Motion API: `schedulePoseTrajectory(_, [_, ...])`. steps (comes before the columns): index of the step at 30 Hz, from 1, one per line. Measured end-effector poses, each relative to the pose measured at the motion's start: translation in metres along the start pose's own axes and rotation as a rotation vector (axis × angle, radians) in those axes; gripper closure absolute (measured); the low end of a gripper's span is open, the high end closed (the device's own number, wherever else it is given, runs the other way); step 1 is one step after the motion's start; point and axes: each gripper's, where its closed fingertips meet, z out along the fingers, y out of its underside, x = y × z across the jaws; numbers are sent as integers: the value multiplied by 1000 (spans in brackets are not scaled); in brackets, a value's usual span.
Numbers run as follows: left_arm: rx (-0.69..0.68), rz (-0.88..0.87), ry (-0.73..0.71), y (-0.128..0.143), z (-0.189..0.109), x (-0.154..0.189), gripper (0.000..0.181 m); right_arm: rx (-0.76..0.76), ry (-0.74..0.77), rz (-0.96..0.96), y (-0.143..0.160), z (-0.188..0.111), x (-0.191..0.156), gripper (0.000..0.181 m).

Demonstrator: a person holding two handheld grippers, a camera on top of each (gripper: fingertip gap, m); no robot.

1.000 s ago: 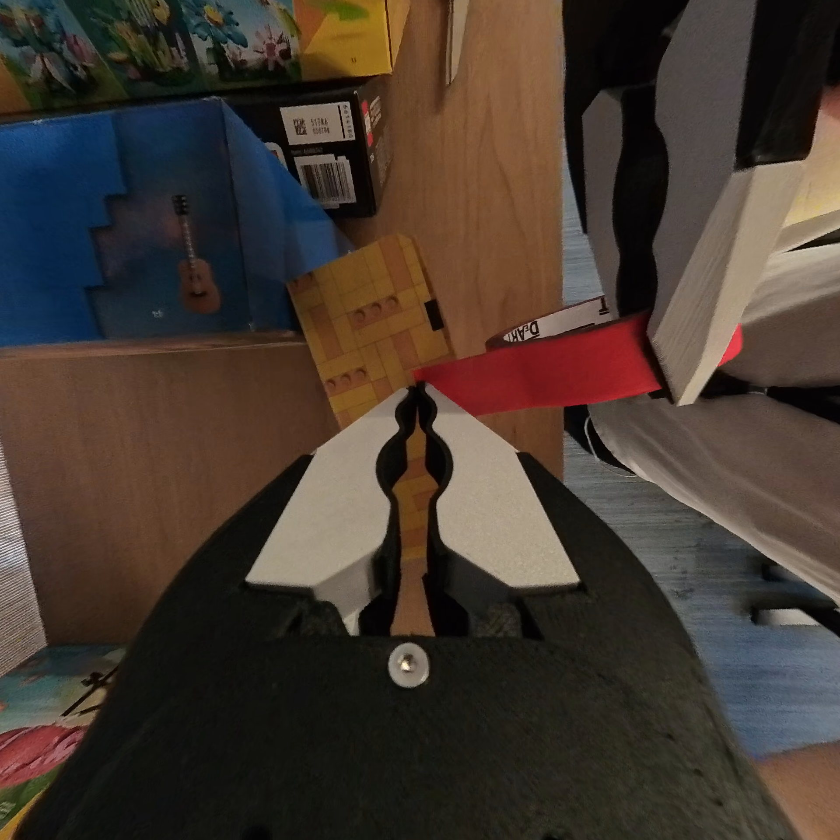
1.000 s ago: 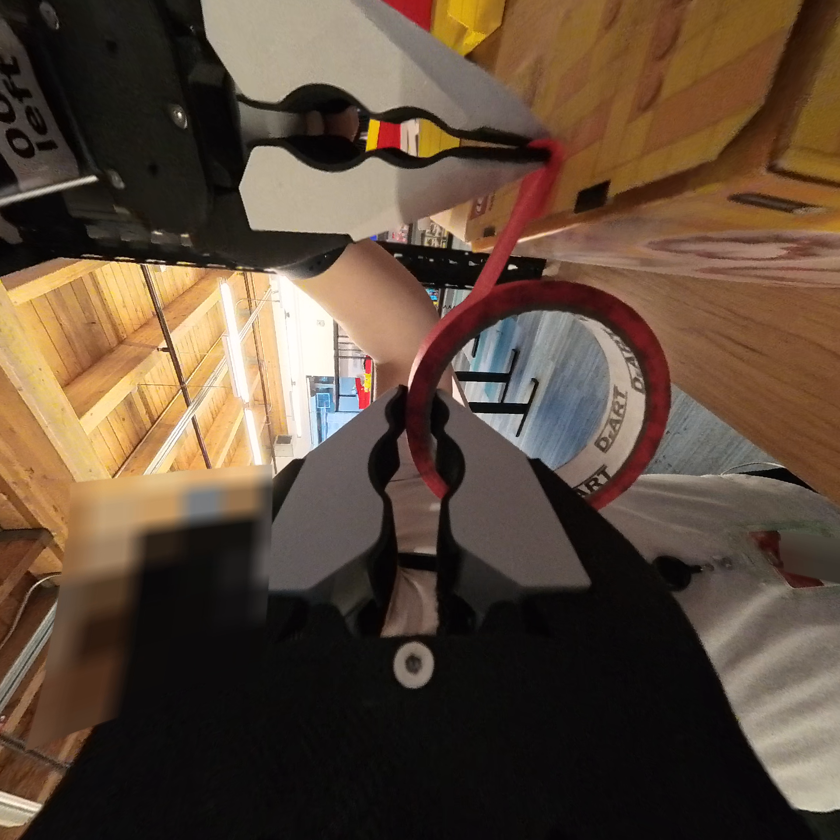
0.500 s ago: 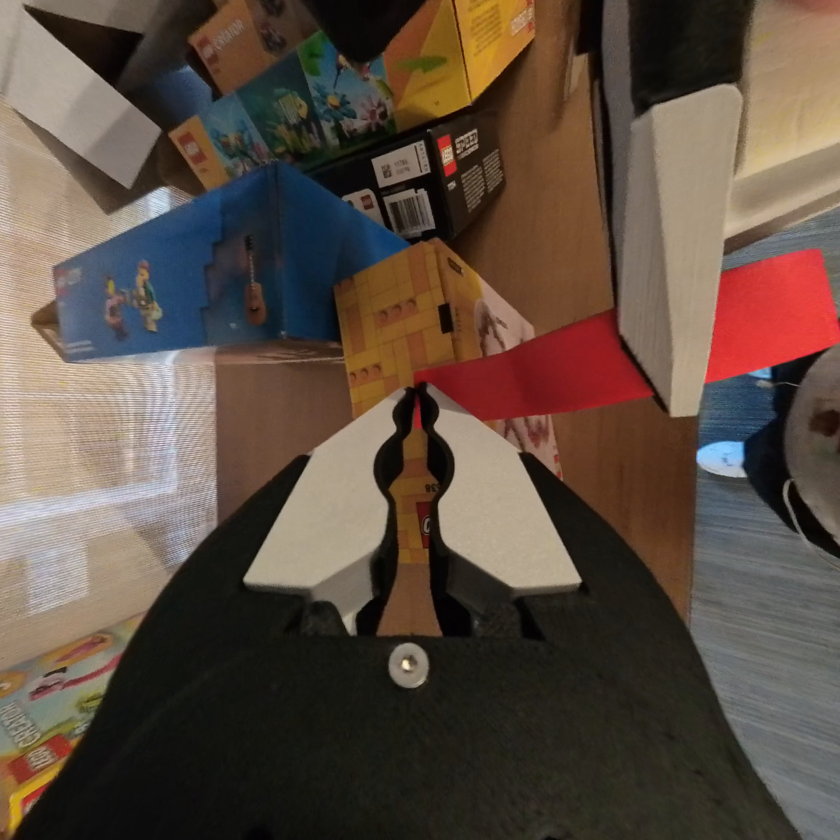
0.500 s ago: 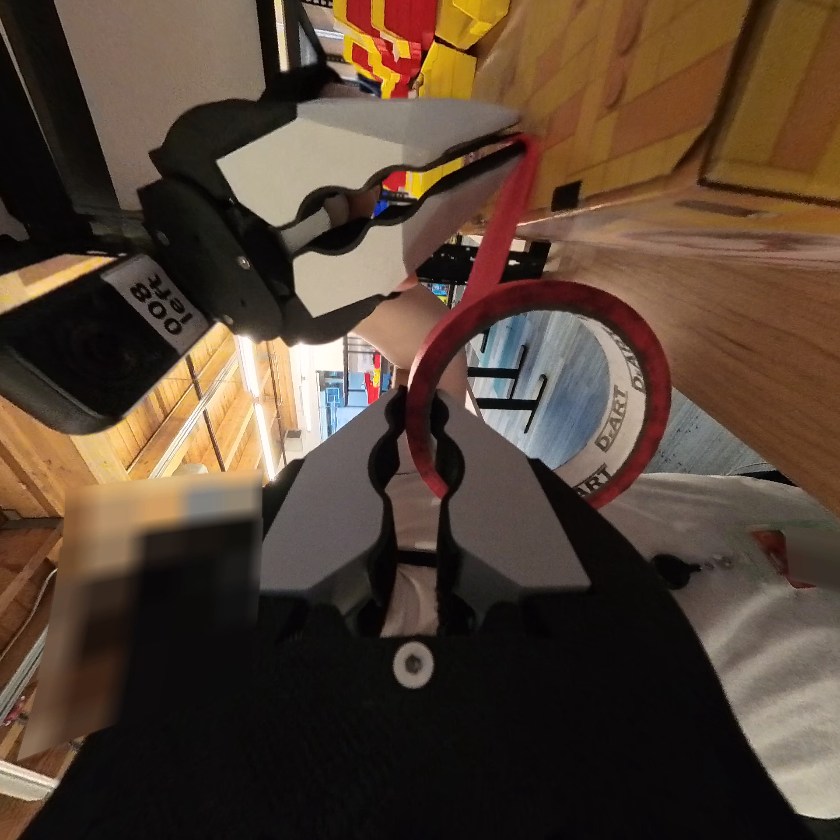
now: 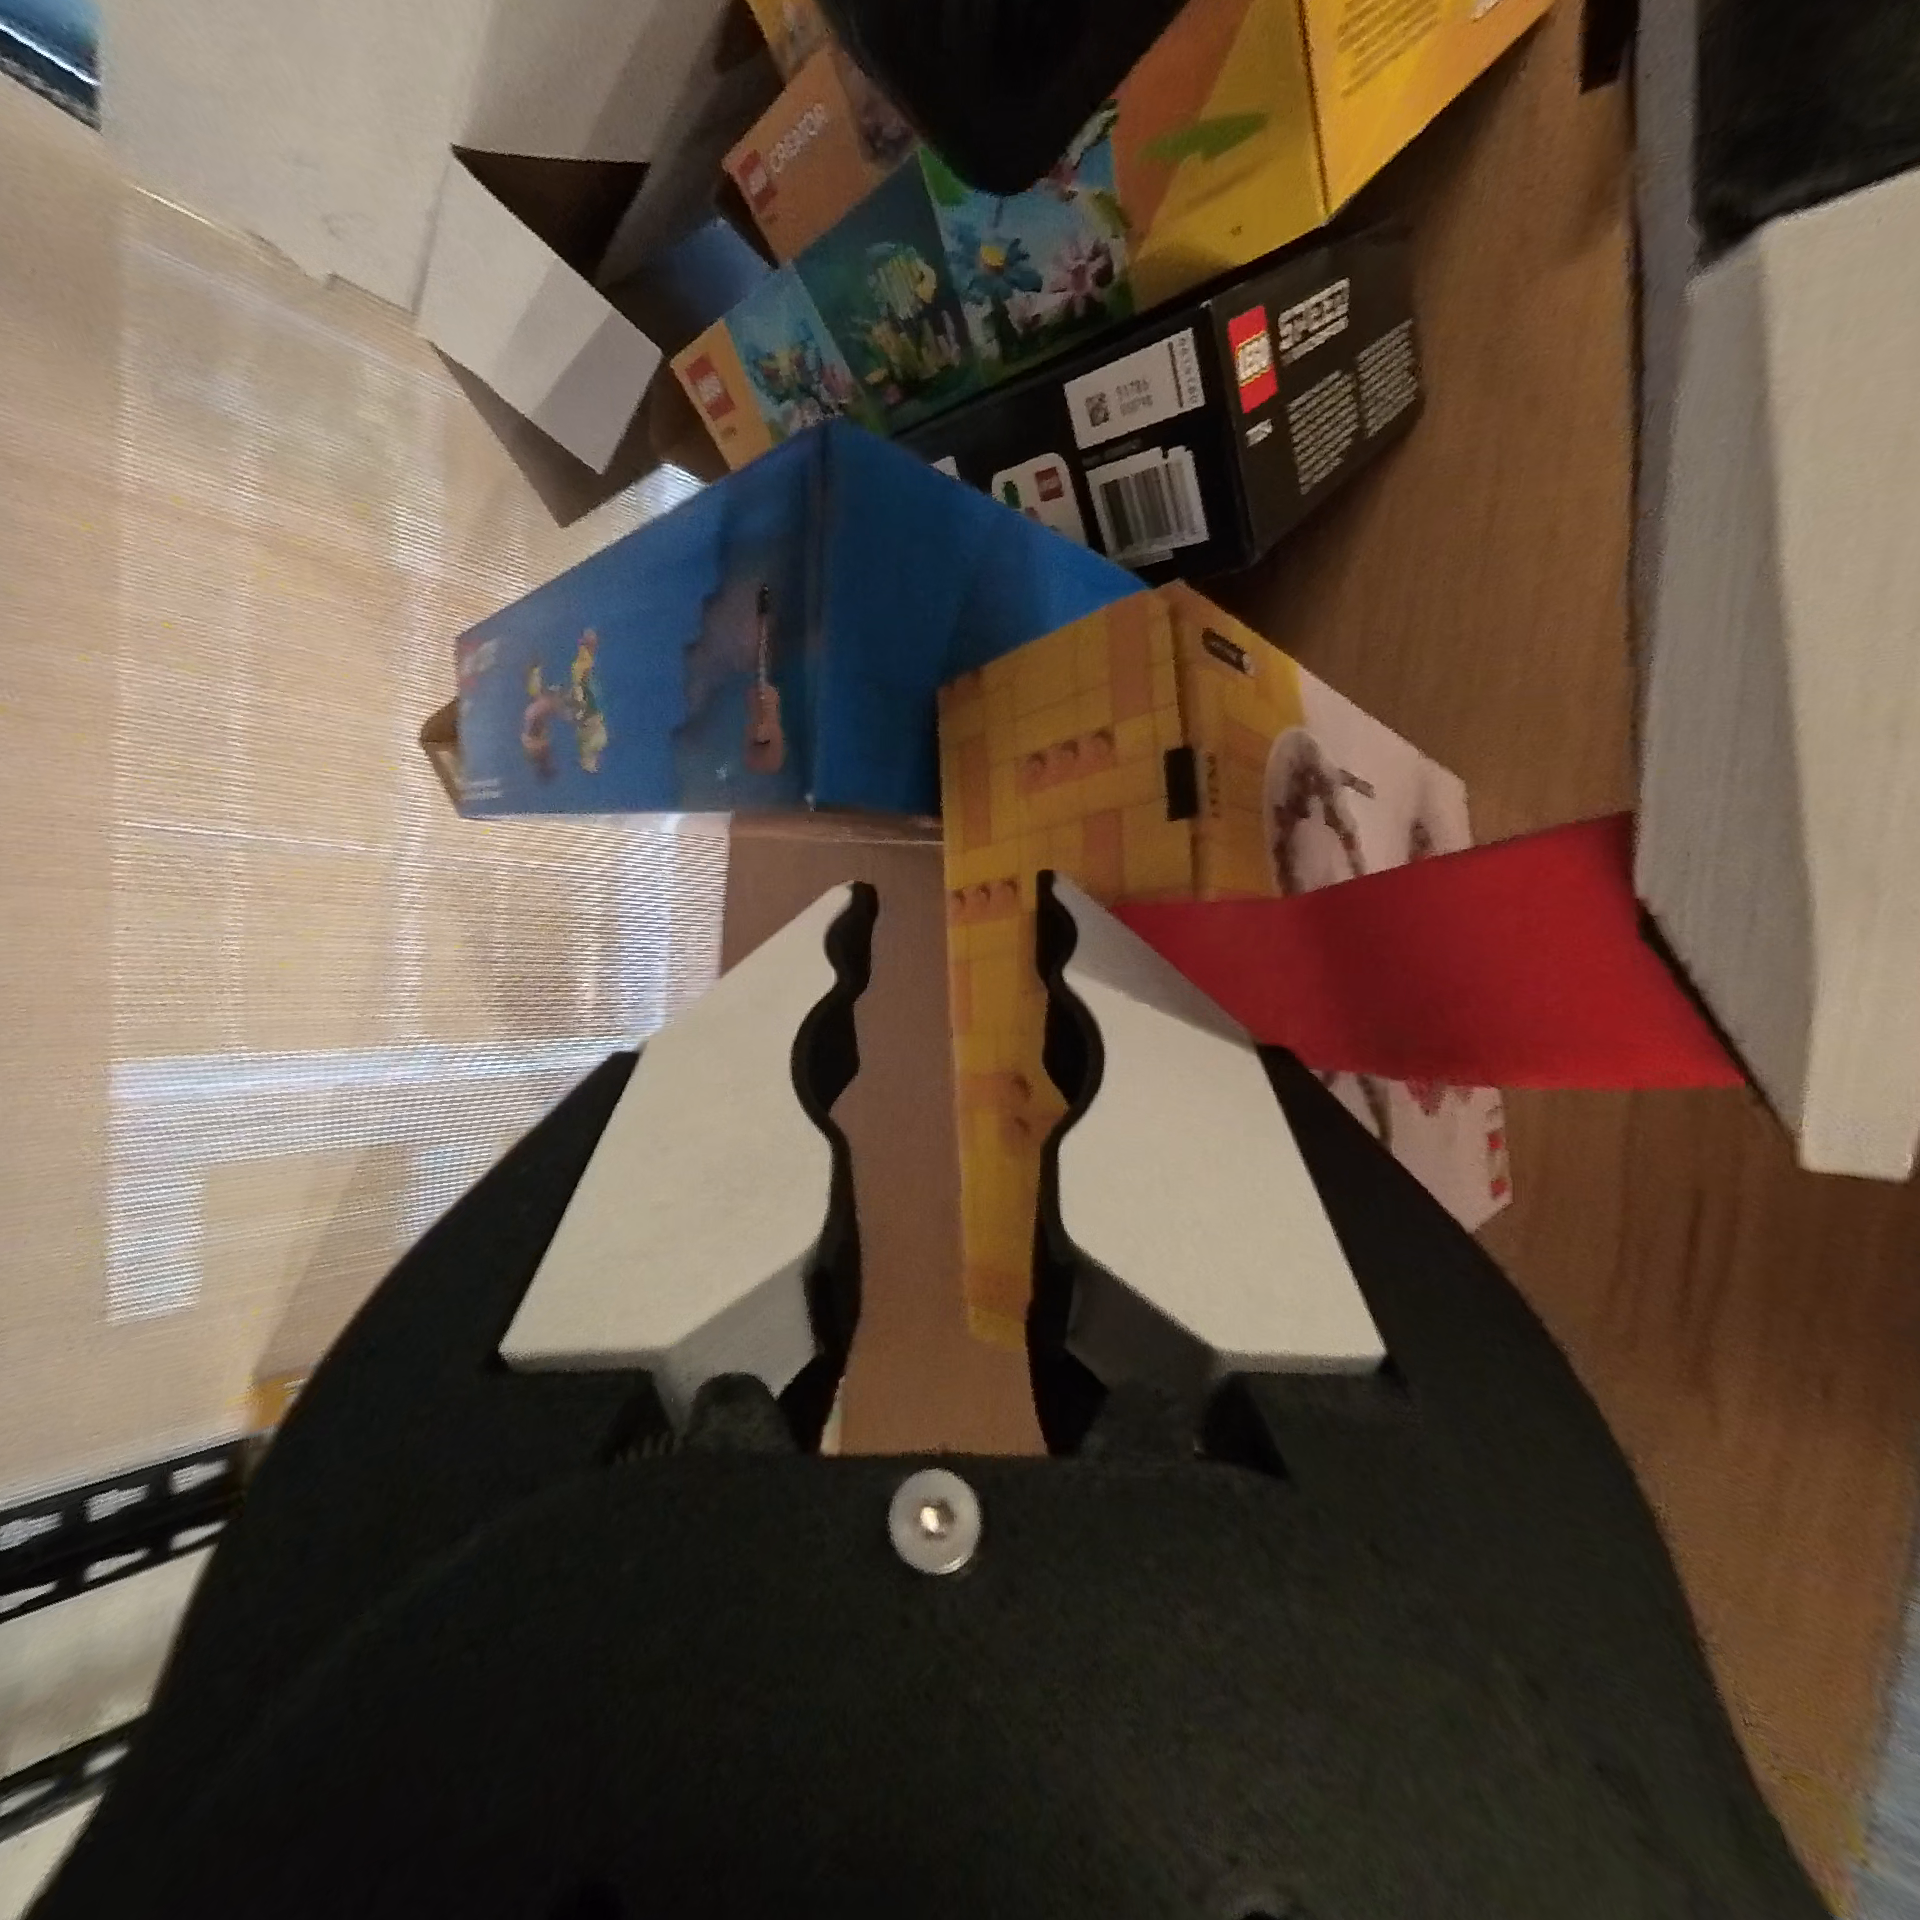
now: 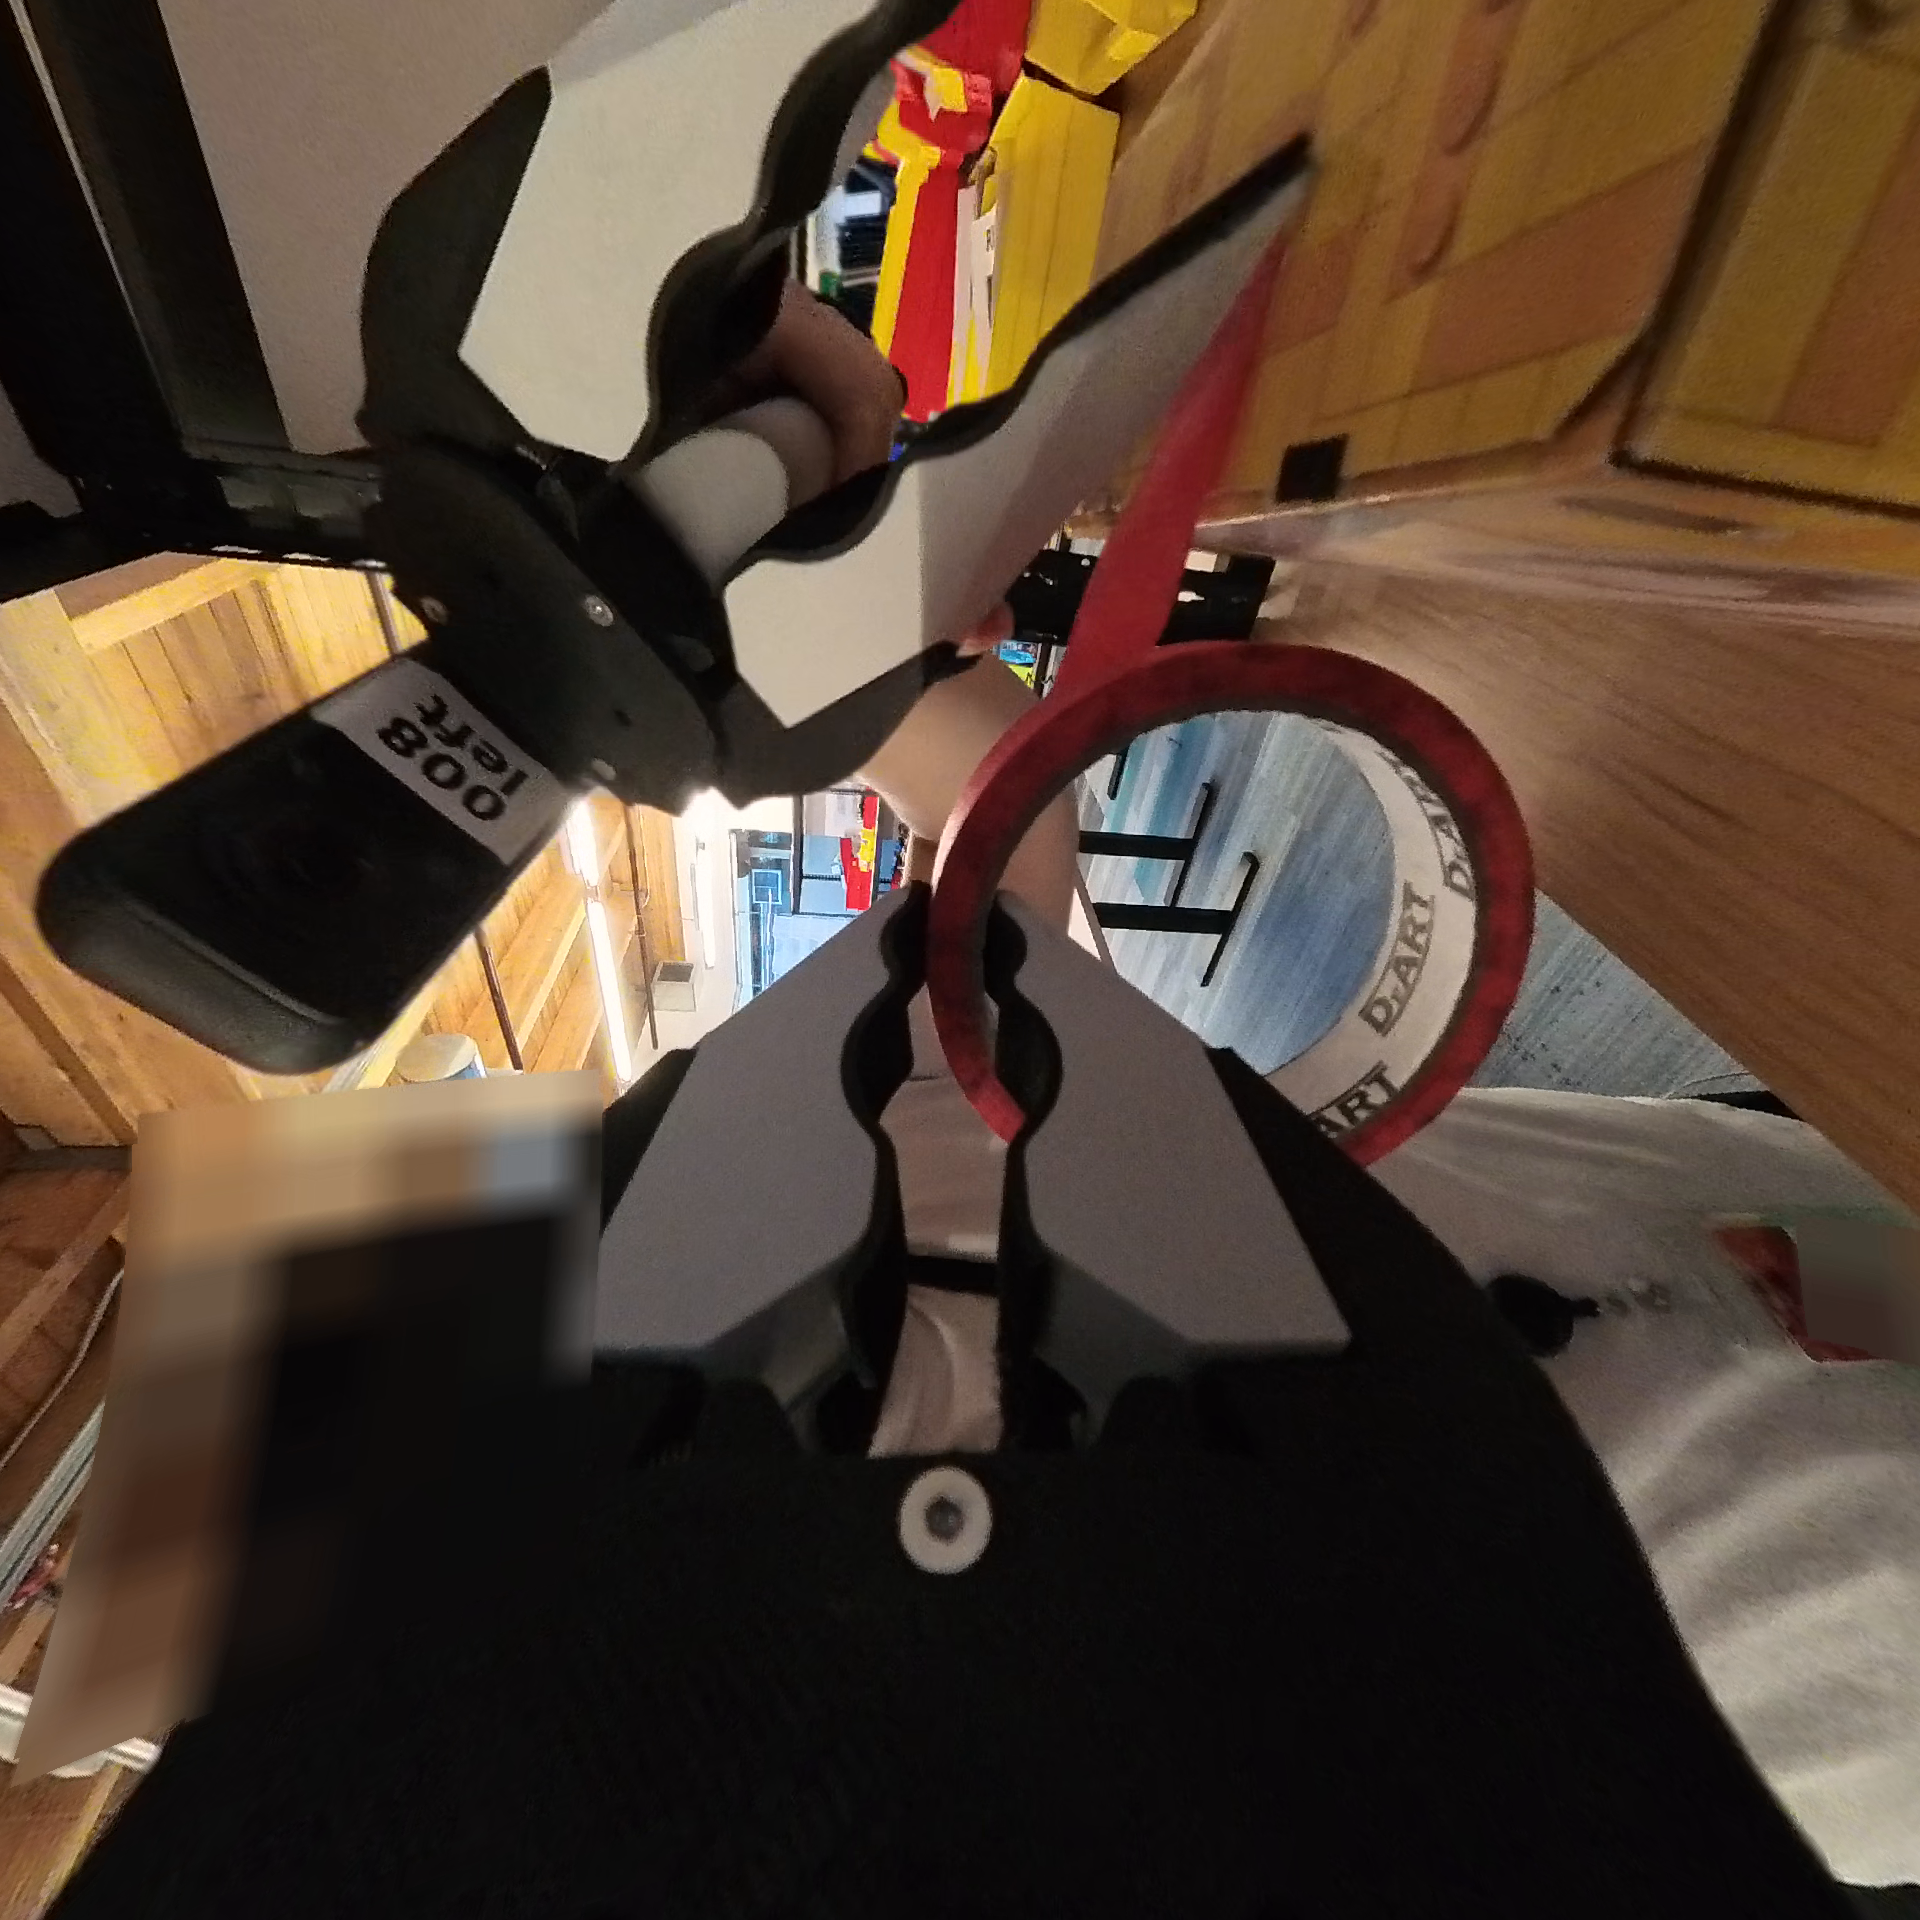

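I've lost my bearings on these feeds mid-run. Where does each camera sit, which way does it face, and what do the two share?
Left wrist view: on the left gripper, jaws open, facing the yellow box and other boxes on a wooden surface; the right gripper's finger at the right edge.
Right wrist view: on the right gripper, shut on the red tape roll, facing the left gripper; a hand shows.
Shared: the red tape strip, stuck to one left finger.

Each gripper point(image 5: 956, 904) is built from a black body and pale grey, wavy-edged fingers point(image 6: 1174, 1174). A silver screw point(image 5: 933, 1538) is set centrally. A white garment point(image 6: 1714, 1455) is worn.
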Motion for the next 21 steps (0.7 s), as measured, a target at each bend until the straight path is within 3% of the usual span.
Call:
schedulePoseTrajectory(1, [-1, 10, -22, 0, 0, -1, 151, -1, -3, -2, 0, 0, -1, 174])
schedulePoseTrajectory(12, [29, 148, -328, 14, -13, -10, 149, 1, -25, -8, 0, -4, 0, 175])
schedulePoseTrajectory(15, [24, 150, -337, 19, -16, -12, 148, 4, -29, -11, 0, -5, -1, 175])
schedulePoseTrajectory(18, [29, 104, -343, 24, -21, -20, 136, -1, -32, -15, 1, -4, -1, 175])
schedulePoseTrajectory(21, [130, 5, -274, 15, -27, -18, 140, -1, -28, -12, 1, -3, 2, 175])
